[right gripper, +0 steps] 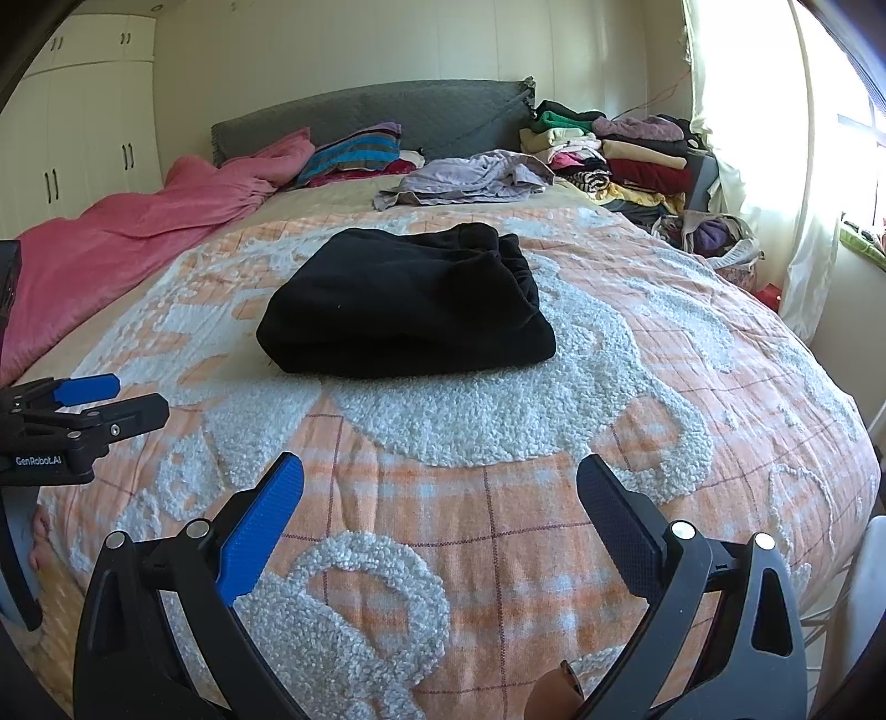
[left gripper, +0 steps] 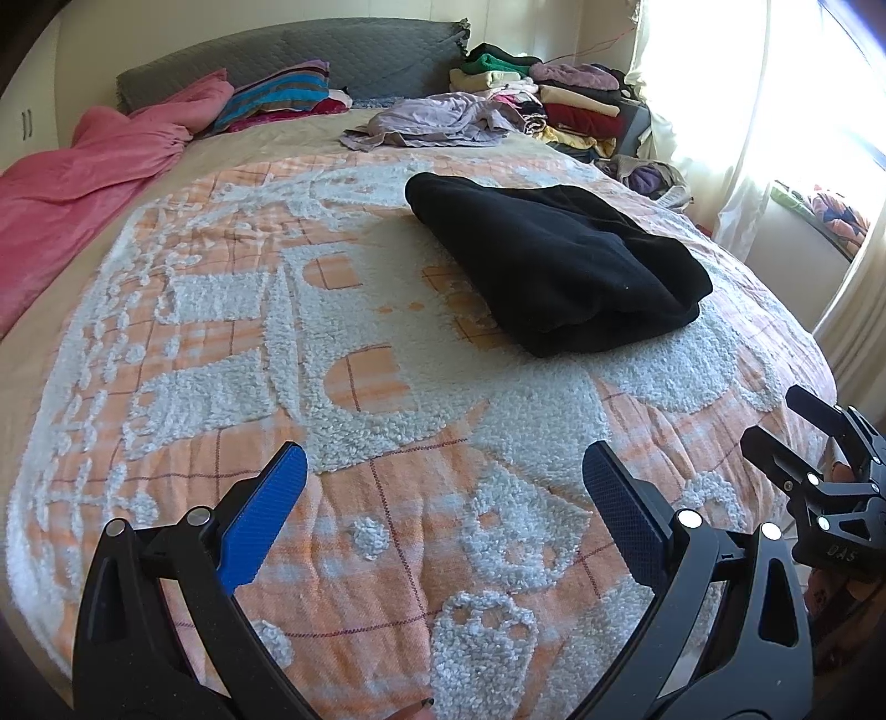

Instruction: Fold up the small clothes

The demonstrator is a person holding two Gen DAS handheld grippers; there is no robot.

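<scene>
A black garment (left gripper: 559, 260) lies folded into a thick rectangle on the orange and white bedspread (left gripper: 354, 387); it also shows in the right wrist view (right gripper: 410, 310). My left gripper (left gripper: 443, 476) is open and empty, held over the near part of the bed, short of the garment. My right gripper (right gripper: 440, 482) is open and empty too, also short of the garment. The right gripper shows at the right edge of the left wrist view (left gripper: 775, 421). The left gripper shows at the left edge of the right wrist view (right gripper: 138, 396).
A crumpled lilac garment (left gripper: 432, 122) lies farther up the bed. A pink blanket (left gripper: 83, 166) runs along the left side. Striped pillows (left gripper: 282, 94) rest against the grey headboard (left gripper: 354, 50). Stacks of folded clothes (left gripper: 559, 94) stand at the far right. A curtained window (left gripper: 786, 111) is on the right.
</scene>
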